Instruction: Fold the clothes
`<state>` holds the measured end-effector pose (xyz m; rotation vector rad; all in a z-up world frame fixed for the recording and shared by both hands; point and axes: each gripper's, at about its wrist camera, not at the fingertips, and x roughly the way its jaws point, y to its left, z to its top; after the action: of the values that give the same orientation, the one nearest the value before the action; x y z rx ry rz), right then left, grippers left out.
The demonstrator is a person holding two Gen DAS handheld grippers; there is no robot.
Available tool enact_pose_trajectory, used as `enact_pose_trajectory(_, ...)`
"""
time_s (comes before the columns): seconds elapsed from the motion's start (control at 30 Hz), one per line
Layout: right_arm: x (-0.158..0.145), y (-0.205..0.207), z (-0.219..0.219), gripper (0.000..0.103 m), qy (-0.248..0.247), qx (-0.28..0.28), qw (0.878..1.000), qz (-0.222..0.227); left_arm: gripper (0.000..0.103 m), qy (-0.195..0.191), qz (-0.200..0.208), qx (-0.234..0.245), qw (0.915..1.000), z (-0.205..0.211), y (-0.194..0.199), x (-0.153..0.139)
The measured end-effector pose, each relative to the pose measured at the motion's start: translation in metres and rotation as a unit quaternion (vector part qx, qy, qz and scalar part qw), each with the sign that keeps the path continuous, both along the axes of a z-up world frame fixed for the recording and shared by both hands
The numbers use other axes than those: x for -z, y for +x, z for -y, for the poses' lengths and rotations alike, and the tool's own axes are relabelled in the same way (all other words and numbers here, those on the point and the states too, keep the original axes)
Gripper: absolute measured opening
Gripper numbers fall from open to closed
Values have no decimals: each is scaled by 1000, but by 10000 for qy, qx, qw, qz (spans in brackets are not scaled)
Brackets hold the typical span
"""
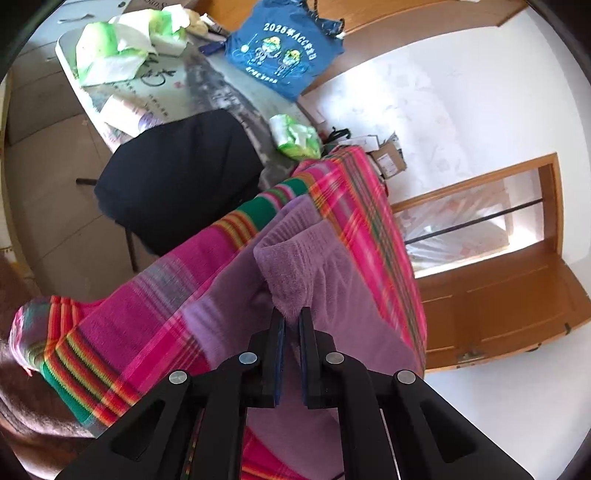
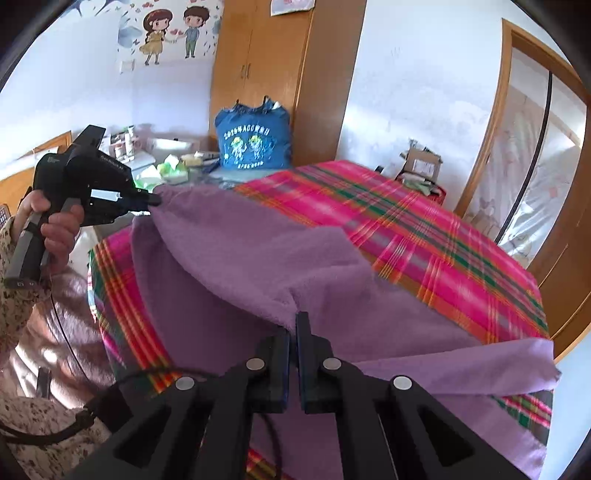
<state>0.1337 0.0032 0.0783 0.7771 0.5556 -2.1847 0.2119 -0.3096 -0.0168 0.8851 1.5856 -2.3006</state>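
Two corners of the purple cloth (image 2: 258,251) are pinched above the striped bed (image 2: 424,229) by the left gripper (image 1: 291,317) and right gripper (image 2: 293,325); probably only half folded.

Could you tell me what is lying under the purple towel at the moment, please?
Under the purple towel lies a pink plaid cloth, showing around its edges. What that cloth covers is hidden.

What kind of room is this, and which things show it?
Probably a bedroom in a home. A wooden wardrobe stands by the wall, a cartoon wall sticker of two children is above, and a plaid cloth covers what looks like a bed.
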Motion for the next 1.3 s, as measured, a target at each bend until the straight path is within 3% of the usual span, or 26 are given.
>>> enact_pose_trajectory(0.1, 5, 3, -5, 3, -28, 41, 9999, 107, 6, 124, 16, -24, 9999, -2, 5, 6)
enact_pose_trajectory(0.33, 6, 7, -14, 3, -56, 61, 9998, 168, 6, -3, 43, -66, 10000, -5, 15, 4)
enact_pose_trajectory(0.53, 24, 10, -9, 4, 158, -40, 9990, 424, 4, -73, 189, -236, 9995, 0, 24, 10)
enact_pose_trajectory(0.77, 46, 12, -6, 4, 419, -39, 9971, 635, 4, 28, 210, -102, 9997, -4, 22, 15)
enact_pose_trajectory(1.0, 45, 16, -9, 6, 459, 5, 9973, 579, 8, 44, 211, 145, 9997, -9, 24, 4)
enact_pose_trajectory(1.17, 42, 17, -10, 11, 480, 14, 9965, 690, 11, -404, 275, 256, 9985, -8, 41, -23)
enact_pose_trajectory(1.3, 37, 22, -17, 16, 391, -36, 9951, 910, 19, -527, 70, 303, 9981, -14, 49, -40)
